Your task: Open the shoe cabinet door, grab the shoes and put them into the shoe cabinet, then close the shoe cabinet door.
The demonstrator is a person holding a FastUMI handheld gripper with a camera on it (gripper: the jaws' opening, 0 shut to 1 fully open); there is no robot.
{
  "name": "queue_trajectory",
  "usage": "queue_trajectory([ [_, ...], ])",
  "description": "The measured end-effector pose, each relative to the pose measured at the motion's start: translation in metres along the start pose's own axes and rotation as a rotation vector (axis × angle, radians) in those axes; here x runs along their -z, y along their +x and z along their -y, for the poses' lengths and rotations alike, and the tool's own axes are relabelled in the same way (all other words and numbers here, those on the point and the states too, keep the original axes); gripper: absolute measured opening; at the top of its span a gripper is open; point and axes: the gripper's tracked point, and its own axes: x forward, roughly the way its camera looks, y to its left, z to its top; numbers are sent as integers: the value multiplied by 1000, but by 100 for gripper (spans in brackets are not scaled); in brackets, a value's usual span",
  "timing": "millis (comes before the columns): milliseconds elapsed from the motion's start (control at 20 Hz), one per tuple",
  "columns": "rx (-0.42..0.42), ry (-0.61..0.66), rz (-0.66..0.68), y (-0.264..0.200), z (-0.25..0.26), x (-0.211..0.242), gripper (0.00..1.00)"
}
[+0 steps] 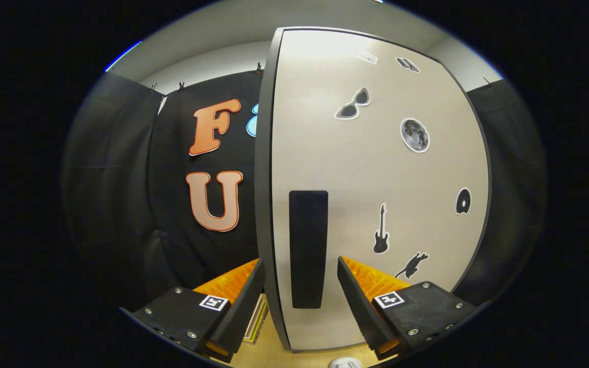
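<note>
The gripper stands with its fingers spread wide, one on each side of the free edge of the shoe cabinet door, a flat pale-grey panel with a dark rim. The left finger lies behind the dark edge band, the right finger in front of the panel face. Between them, on the face, runs a tall black rectangular handle strip, upright and close to the door's edge. Neither finger visibly presses on the panel; the jaws straddle it with a gap on the right side, so nothing is held.

The door face carries several flat stickers: a pair of sunglasses, a grey moon disc, a black guitar, and smaller dark shapes further toward the hinge side.

Judgement: the straddling position suits swinging the door by its edge, since the fingers can push or pull the panel without clamping. The door appears to stand partly open, its edge turned toward the camera, though the fisheye curvature makes the angle uncertain.

Below the fingers, a light wooden floor shows, with a small white object at its near limit; this may be part of a shoe, but too little is visible to confirm. The cabinet interior cannot be assessed from here.
</note>
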Motion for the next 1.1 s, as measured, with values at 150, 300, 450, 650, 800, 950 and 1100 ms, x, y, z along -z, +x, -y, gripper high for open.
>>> queue_trajectory([
  [150,15,-2,-17,7,2,5,71],
  [300,37,8,-29,6,8,9,46],
  [450,39,31,-35,1,8,11,35],
  [650,26,35,-51,-14,7,9,31],
  [800,5,46,-57,-31,9,5,29],
  [950,-2,51,-63,-48,15,3,26],
  [1100,4,61,-76,-67,25,5,24],
])
